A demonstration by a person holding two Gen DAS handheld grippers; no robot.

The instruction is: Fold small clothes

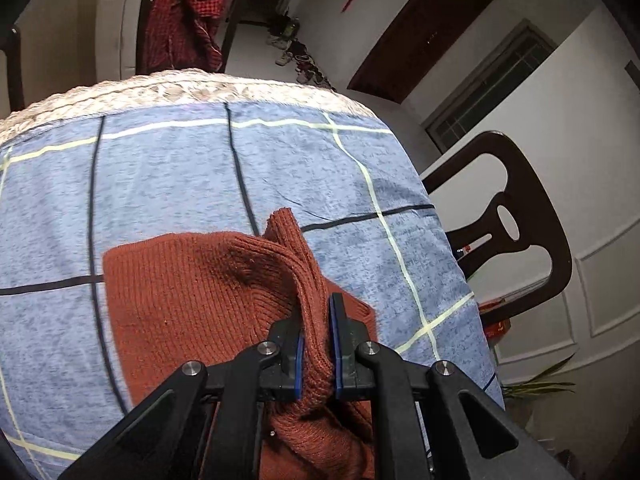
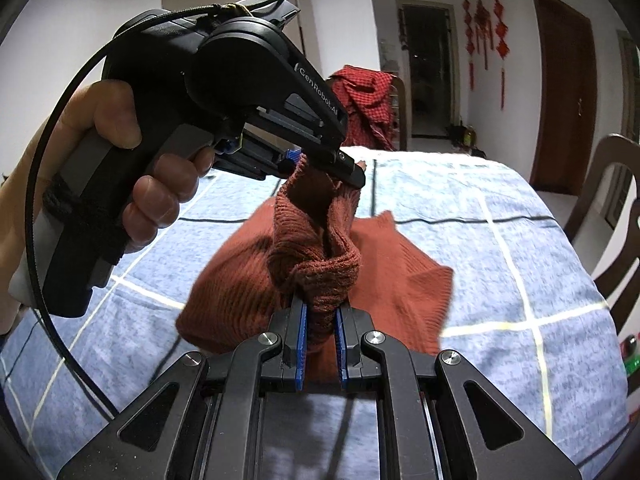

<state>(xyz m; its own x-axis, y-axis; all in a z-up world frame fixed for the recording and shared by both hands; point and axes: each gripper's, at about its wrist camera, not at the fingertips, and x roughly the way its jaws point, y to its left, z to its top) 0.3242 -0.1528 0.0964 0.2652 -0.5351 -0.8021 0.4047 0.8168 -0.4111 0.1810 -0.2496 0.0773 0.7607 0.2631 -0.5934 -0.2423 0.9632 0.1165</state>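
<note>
A rust-brown knitted sweater point(image 1: 192, 296) is spread on a counter point(image 1: 168, 176) covered with a blue checked cloth. A bunched fold of it is pinched between the nearly closed jaws of the left gripper point(image 1: 316, 344), the rest lying below and ahead of them. Another raised fold is clamped between the nearly closed jaws of the right gripper point(image 2: 322, 320). The left gripper is held by a hand point(image 2: 132, 168).

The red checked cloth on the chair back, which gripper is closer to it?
Left. In the right wrist view the left gripper, shut on the rust sweater, sits farther across the table toward the red checked cloth; the right gripper grips nearer the camera.
</note>
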